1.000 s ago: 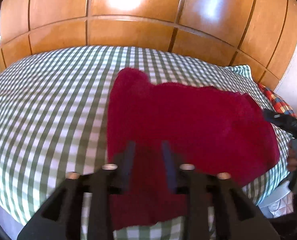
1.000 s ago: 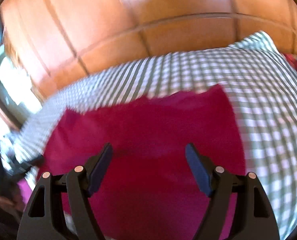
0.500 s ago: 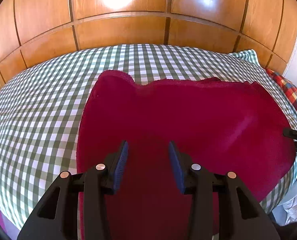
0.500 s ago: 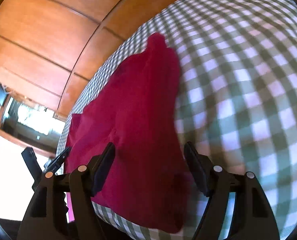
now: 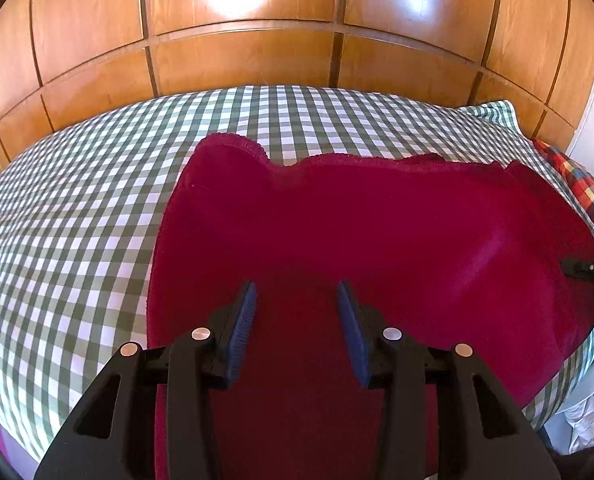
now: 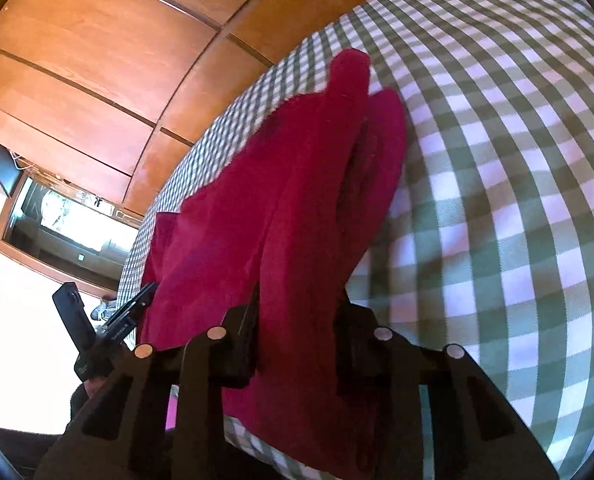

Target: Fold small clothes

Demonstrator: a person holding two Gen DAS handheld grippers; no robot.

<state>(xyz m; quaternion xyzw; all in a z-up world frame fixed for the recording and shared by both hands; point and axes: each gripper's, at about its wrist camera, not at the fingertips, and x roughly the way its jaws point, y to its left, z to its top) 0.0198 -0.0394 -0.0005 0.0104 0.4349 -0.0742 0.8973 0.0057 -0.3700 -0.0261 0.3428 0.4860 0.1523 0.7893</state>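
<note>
A dark red fleecy cloth (image 5: 377,232) lies spread on the green-checked bed (image 5: 77,220), its near edge hanging over the bed's side. My left gripper (image 5: 297,300) hovers over the cloth's near left part, blue pads apart, with only flat cloth beneath them. In the right wrist view the red cloth (image 6: 297,184) is bunched into a raised ridge that runs away from my right gripper (image 6: 299,312). Its jaws are closing and the cloth's edge fills the gap between them. Each gripper shows at the edge of the other's view: right gripper (image 5: 589,270), left gripper (image 6: 129,316).
Wooden wall panels (image 5: 237,60) stand behind the bed. A red-and-blue plaid fabric (image 5: 589,196) lies at the bed's far right corner. White fabric (image 5: 581,412) sits below the bed's right edge. A framed window or mirror (image 6: 69,220) is on the left wall.
The right gripper dropped to the cloth's edge and its jaws narrowed onto it, raising a ridge. The left gripper moved in over the cloth early, then held still.
</note>
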